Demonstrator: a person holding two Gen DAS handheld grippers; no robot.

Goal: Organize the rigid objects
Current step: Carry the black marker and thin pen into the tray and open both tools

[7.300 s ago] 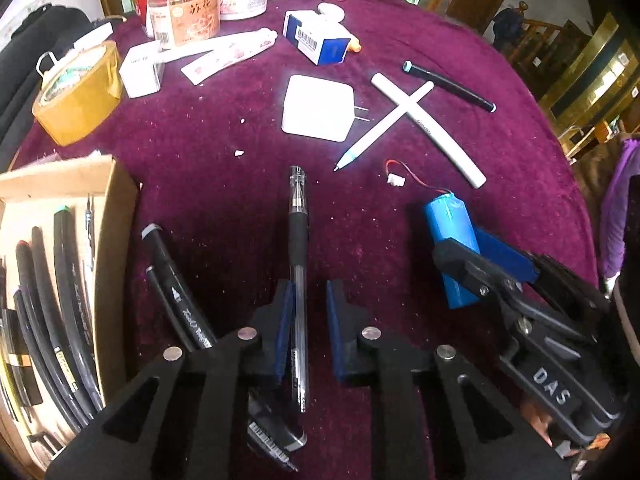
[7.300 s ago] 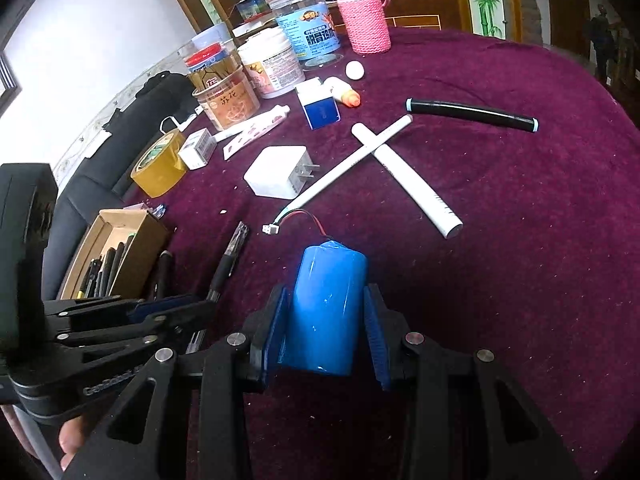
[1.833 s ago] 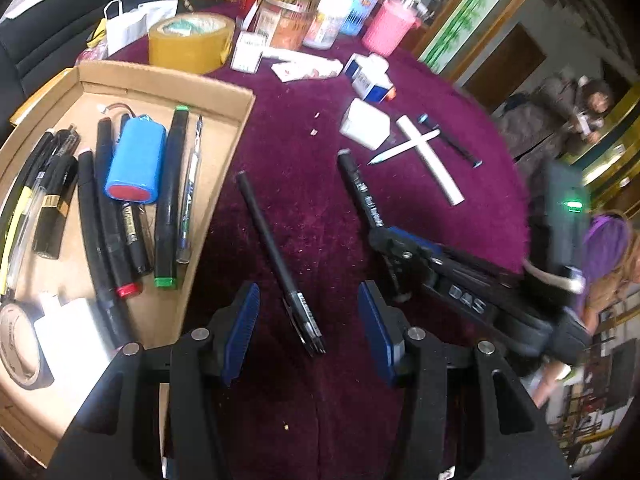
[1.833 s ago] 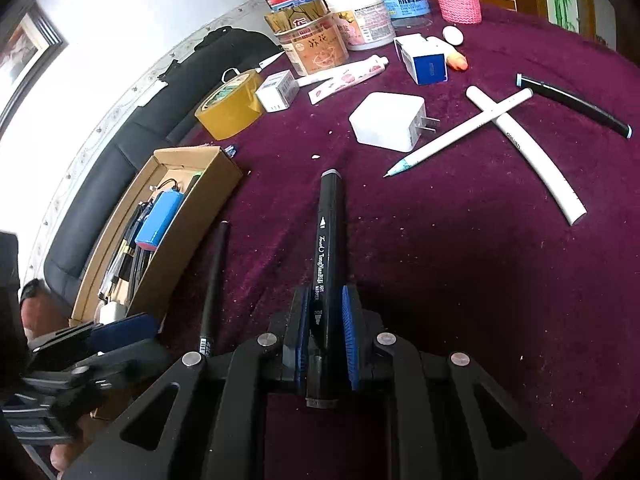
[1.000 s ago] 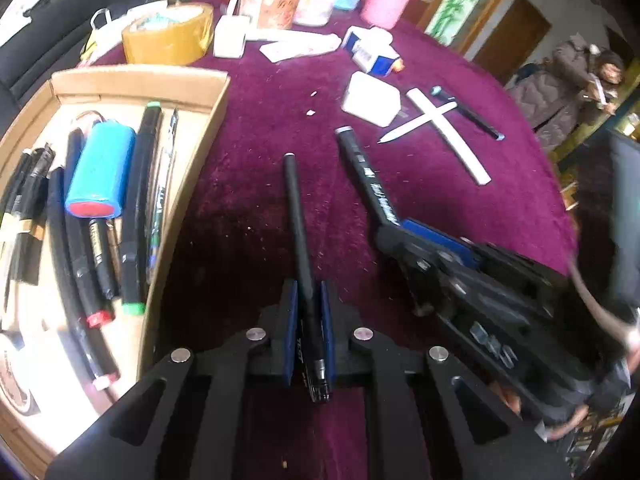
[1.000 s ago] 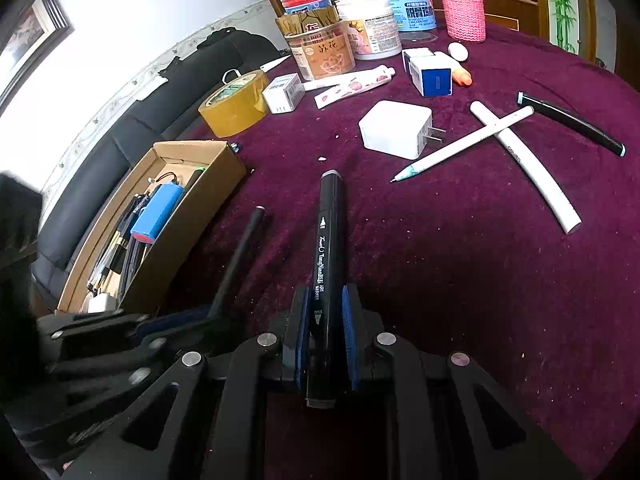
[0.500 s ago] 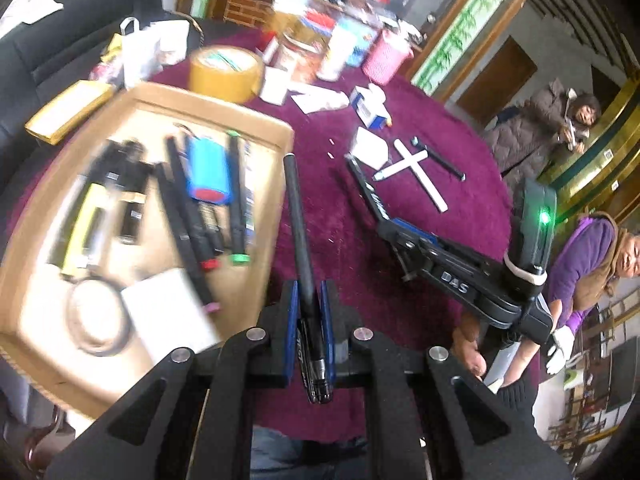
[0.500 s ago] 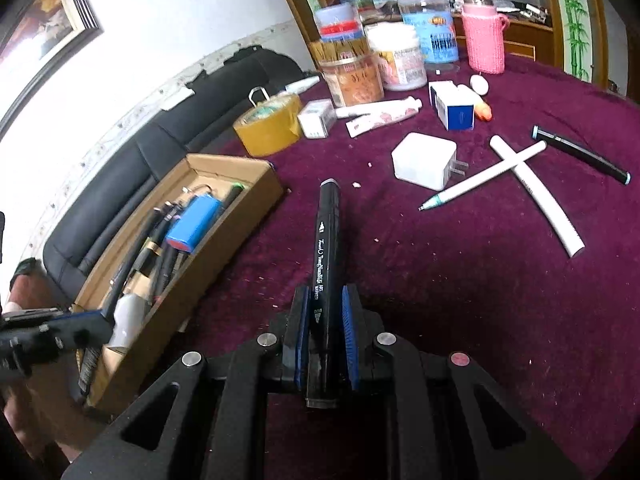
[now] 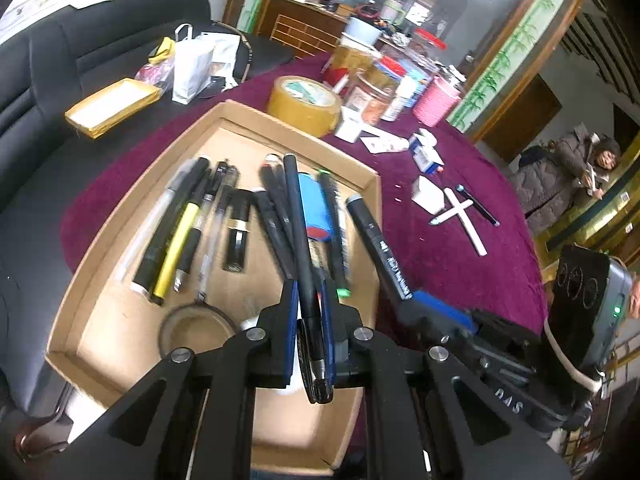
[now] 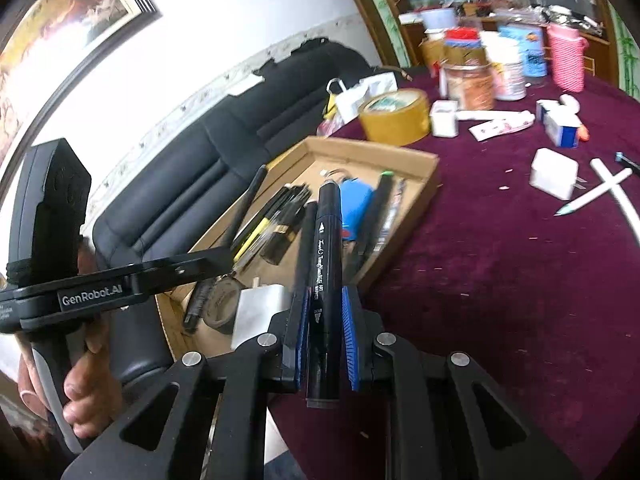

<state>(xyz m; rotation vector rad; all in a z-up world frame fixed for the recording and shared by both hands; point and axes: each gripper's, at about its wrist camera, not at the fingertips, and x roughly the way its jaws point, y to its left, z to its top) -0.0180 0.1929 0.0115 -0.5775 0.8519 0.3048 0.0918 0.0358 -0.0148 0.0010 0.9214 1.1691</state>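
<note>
My left gripper (image 9: 308,300) is shut on a slim black pen (image 9: 298,216) and holds it above the cardboard tray (image 9: 108,288), which holds several pens, markers and a blue battery (image 9: 314,208). My right gripper (image 10: 324,304) is shut on a thick black marker (image 10: 328,240), held over the tray's right edge (image 10: 404,236). That marker also shows in the left wrist view (image 9: 376,240). The left gripper's body (image 10: 132,280) shows at the left of the right wrist view, its pen (image 10: 244,208) sticking up.
On the purple tablecloth (image 9: 448,264) lie a white charger (image 10: 554,174), crossed white pens (image 9: 464,216), a tape roll (image 10: 394,116), small boxes and jars. A black sofa (image 10: 192,168) stands behind the tray. A person (image 9: 560,176) stands at the far right.
Both grippers lifted their pens off the cloth and swung left. They now hang over the tray, the left above its middle, the right at its right edge.
</note>
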